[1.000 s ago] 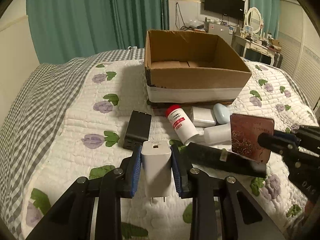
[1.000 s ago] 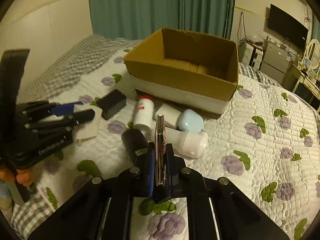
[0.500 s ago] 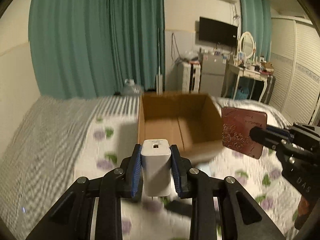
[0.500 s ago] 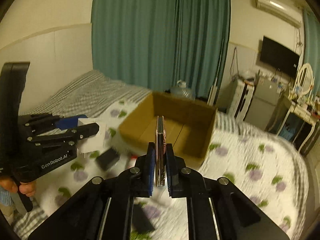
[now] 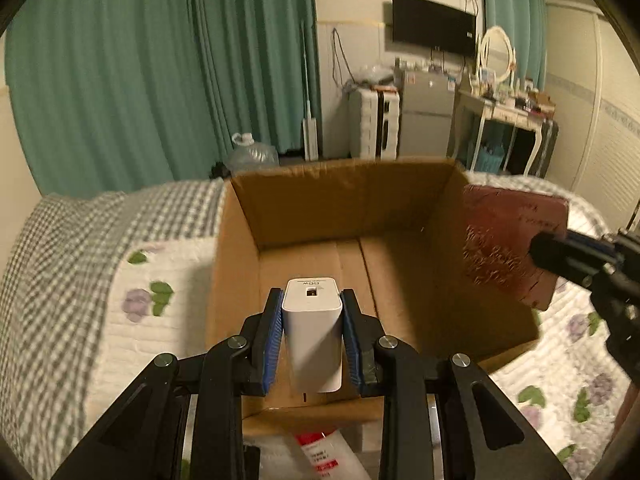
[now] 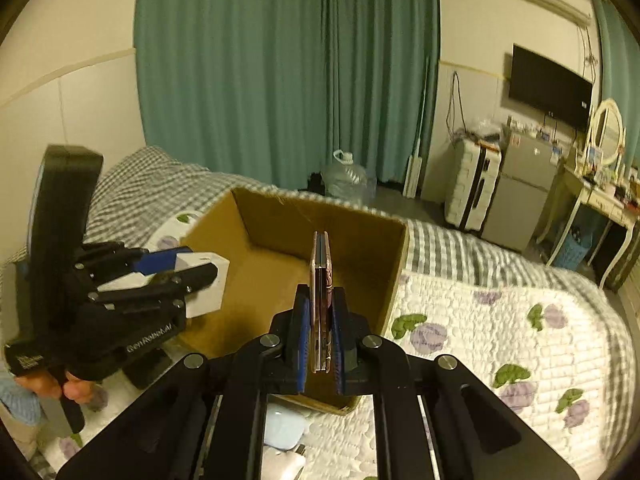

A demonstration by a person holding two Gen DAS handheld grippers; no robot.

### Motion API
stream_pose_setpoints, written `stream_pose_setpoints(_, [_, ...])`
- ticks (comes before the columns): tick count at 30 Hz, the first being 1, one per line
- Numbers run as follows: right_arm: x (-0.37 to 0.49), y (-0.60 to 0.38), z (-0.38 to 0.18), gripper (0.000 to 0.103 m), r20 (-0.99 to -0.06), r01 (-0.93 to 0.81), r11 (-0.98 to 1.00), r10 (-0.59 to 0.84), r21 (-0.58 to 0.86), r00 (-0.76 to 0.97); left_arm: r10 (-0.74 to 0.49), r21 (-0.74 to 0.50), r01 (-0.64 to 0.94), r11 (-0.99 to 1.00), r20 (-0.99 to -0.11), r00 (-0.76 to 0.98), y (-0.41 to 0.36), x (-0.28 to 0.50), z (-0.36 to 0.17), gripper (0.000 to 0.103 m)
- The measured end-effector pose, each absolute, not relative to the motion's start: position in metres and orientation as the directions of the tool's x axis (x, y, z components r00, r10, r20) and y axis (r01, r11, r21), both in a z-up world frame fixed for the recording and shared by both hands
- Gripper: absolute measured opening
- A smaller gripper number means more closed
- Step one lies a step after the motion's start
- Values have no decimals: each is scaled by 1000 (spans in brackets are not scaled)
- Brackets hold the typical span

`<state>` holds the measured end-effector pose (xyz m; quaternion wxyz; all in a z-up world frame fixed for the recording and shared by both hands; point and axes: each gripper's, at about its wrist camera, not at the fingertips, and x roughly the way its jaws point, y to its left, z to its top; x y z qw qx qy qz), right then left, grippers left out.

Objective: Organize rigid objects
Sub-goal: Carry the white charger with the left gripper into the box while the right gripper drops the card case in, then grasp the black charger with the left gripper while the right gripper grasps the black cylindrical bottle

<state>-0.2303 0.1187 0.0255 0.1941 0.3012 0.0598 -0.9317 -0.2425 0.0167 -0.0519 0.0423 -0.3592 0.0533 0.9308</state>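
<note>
Charger — white, boxy, clamped upright

You have two grippers, left and right, and one box. One charger, one red case. Near you lie one red-capped bottle and one pale blue case.

both wrist views overlook cardboard box

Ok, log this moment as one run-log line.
left gripper: shut on white charger | right gripper: shut on flat red case | both over cardboard box | box: nothing inside
</note>
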Motion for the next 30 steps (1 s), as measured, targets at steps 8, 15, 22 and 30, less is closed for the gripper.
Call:
stream_pose_setpoints(8, [-253,124,9,9,-612,405,-913,-349,50,-710,35,47,-84,-995,-639,-768,7,-250,-55,67])
stream_pose_setpoints(15, [-274,117,0,11,-643,396,-915,-352,81,-680,-1,63,-46,-997,-603,-798,-7,-237,-39,69])
stream_pose_setpoints(22, [-234,131,37,72,-590,330,-943,-290,43,-753,-38,95,-18,-995,-553,-832,-22,-189,-5,69])
stream_pose_setpoints(30, [-144,119,60,78,-618,406,-914,-314,-9,-721,-58,89,9,-996,-571,-819,-53,-110,-4,70])
